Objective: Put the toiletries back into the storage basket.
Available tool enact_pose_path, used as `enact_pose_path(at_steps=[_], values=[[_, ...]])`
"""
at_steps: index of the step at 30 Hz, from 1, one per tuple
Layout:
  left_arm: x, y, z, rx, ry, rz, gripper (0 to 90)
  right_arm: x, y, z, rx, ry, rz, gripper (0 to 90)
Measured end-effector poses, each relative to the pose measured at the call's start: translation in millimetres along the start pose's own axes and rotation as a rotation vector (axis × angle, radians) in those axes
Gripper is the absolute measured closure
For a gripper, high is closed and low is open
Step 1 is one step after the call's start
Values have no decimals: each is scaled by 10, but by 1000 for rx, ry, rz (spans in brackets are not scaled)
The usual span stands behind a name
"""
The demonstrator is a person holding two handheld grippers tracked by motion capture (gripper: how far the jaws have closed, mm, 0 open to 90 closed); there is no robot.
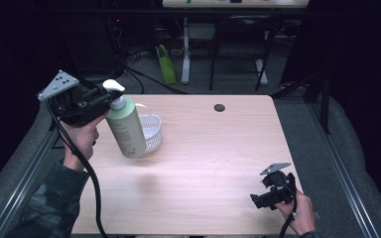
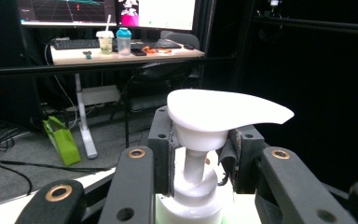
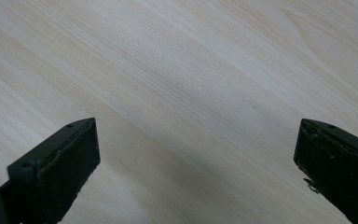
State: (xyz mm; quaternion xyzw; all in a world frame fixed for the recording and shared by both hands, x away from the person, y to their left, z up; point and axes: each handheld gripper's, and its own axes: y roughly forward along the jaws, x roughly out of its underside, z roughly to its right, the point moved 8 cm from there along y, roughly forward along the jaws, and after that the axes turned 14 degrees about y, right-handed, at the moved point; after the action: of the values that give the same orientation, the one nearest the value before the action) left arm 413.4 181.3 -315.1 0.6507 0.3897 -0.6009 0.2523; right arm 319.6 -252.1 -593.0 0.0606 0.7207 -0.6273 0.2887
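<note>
Pale wood counter (image 1: 203, 163) lay bare nearest, where the right gripper (image 1: 270, 194) hovered low, jaws wide and empty. Farther off, the left gripper (image 1: 96, 99) clamped the neck of a tilted green pump bottle (image 1: 125, 130) touching the white basket (image 1: 151, 131). Judged mid-carry; next, set it upright.

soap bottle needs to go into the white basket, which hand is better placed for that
Left. The left gripper is shut on the soap bottle at its pump neck, right beside the basket. The right gripper is open, far across the table.

Dim, dark surroundings; softly lit table (image 1: 203, 148), slight blur.
</note>
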Motion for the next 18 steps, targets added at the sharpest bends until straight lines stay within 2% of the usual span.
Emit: enact_pose_path(at_steps=[11, 18], values=[[-104, 34, -63, 0, -9, 14, 677, -1, 5, -19, -5, 0, -2, 0], [-171, 62, -119, -18, 7, 20, 676, 8, 10, -10, 0, -6, -5, 0]])
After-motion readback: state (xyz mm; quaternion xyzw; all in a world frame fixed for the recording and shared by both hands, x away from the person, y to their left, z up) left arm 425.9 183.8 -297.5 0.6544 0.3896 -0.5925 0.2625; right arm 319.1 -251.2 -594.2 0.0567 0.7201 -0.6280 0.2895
